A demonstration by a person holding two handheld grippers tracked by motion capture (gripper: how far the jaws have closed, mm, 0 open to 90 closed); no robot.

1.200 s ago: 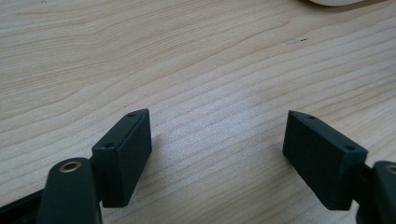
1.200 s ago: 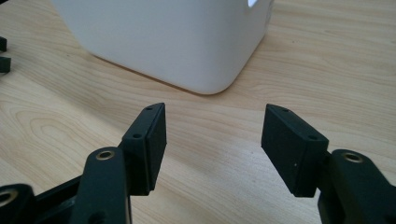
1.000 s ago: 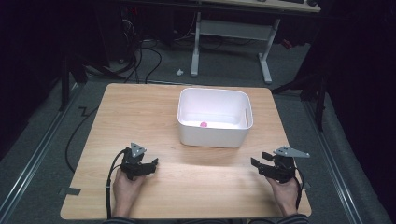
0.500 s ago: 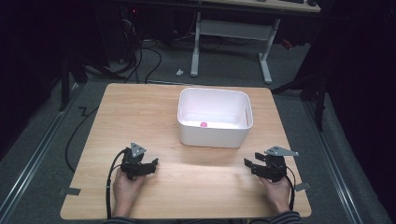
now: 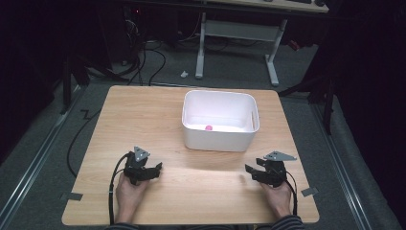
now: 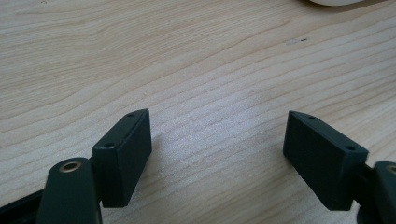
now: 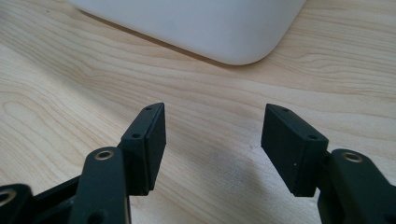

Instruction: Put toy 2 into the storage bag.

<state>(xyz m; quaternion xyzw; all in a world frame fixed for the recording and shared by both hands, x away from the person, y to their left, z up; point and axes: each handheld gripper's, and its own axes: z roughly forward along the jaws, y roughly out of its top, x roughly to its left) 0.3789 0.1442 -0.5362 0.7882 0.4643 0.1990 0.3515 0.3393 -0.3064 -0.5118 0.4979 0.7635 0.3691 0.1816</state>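
My left gripper (image 5: pixel 154 168) sits low at about 7 o'clock on the surface (image 5: pixel 143 120), jaws spread with just bare wood between them. The white bin (image 5: pixel 219 138) is up at 12, with a small pink thing (image 5: pixel 208 128) inside. My right gripper (image 5: pixel 250 170) is at 5 o'clock, jaws spread too, empty, near the bin's corner.

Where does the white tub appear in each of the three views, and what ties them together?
High view: the white tub stands at the middle of the table's far half, a small pink thing inside it.
Left gripper view: a sliver of its base at the top edge, right of centre.
Right gripper view: its rounded lower corner across the top.
Shared landmark: the wooden table.
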